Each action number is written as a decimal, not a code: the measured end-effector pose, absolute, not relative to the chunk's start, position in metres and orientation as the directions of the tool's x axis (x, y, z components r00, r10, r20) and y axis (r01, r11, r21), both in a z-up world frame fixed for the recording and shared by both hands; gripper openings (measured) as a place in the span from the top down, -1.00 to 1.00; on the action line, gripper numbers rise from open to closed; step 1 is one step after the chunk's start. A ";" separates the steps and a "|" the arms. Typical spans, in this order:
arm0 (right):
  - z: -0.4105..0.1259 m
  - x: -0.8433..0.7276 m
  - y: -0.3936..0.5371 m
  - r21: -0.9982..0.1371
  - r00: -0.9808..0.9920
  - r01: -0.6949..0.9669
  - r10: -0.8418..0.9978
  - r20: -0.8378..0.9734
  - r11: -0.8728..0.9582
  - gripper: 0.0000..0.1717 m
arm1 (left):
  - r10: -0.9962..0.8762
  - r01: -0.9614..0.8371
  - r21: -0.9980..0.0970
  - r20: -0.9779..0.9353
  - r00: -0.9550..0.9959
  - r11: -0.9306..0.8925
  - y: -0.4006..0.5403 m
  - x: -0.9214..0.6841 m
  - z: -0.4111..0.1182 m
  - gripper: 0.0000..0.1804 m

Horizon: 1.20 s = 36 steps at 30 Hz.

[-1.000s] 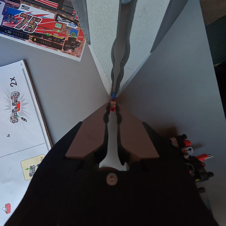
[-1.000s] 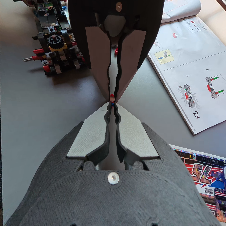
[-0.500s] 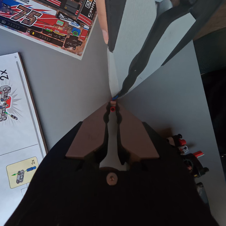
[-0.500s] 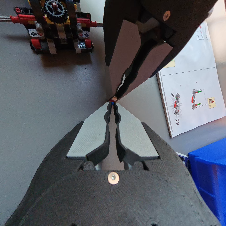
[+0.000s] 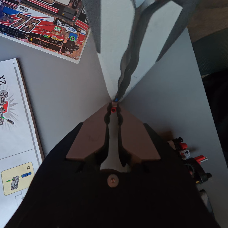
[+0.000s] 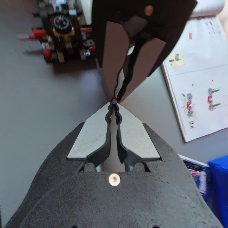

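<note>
- Grippers are seen meeting tip to tip above a grey bench (image 5: 166,98), one hand-held gripper in each wrist view.
- The left hand-held gripper (image 5: 114,107), brown-faced on a black body, is nearly closed; a small tan-and-red connector piece (image 5: 113,109) is pinched between its fingertips, the red end turned back toward the camera.
- The right hand-held gripper (image 6: 113,106), pale grey with black wavy pads, is closed almost completely on a small blue pin (image 6: 113,105), gripped at the very tips.
- The blue pin is held end-on against the tan end of the connector piece, just touching or partly inserted; which of the two cannot be told.
- In the left wrist view the right hand-held gripper's fingers (image 5: 111,61) are seen coming in from above, with the blue pin showing at their tip.
- A sticker sheet (image 5: 43,28) printed in red, white and black lies flat on the bench at the upper left of that view.
- An open instruction booklet (image 5: 14,123) lies beside it, well apart from the tips.
- A partly built black, red and yellow brick model (image 6: 64,37) with a dark gear wheel stands on the bench beyond the left hand-held gripper, blurred.
- A blue bin (image 6: 218,185) is seen at the lower right edge of the right wrist view.
</note>
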State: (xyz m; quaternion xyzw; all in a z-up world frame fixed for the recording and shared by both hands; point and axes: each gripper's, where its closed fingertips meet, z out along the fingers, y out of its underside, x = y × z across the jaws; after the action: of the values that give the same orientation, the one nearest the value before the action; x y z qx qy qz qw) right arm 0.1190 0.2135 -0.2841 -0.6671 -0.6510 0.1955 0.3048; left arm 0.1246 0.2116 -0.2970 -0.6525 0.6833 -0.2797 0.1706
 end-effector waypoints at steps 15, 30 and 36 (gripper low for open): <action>-0.283 0.124 0.215 -0.744 0.120 0.653 0.951 0.284 0.140 0.99 | -0.981 -0.783 -0.621 0.171 -0.088 -0.038 0.215 0.125 -0.296 0.95; -0.291 0.123 0.215 -0.638 0.106 0.767 0.994 0.017 -0.071 0.98 | -0.989 -0.802 -0.597 0.120 -0.084 -0.005 0.215 0.125 -0.297 0.95; -0.276 0.129 0.219 -0.747 0.193 0.651 0.981 -0.007 -0.133 1.00 | -0.988 -0.794 -0.608 0.133 -0.080 -0.018 0.214 0.130 -0.297 0.95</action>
State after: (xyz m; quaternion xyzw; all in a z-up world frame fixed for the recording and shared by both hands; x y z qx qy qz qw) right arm 0.1293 0.2185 -0.2761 -0.7055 -0.5783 0.2625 0.3145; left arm 0.1300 0.2141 -0.2968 -0.6557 0.6792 -0.2807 0.1728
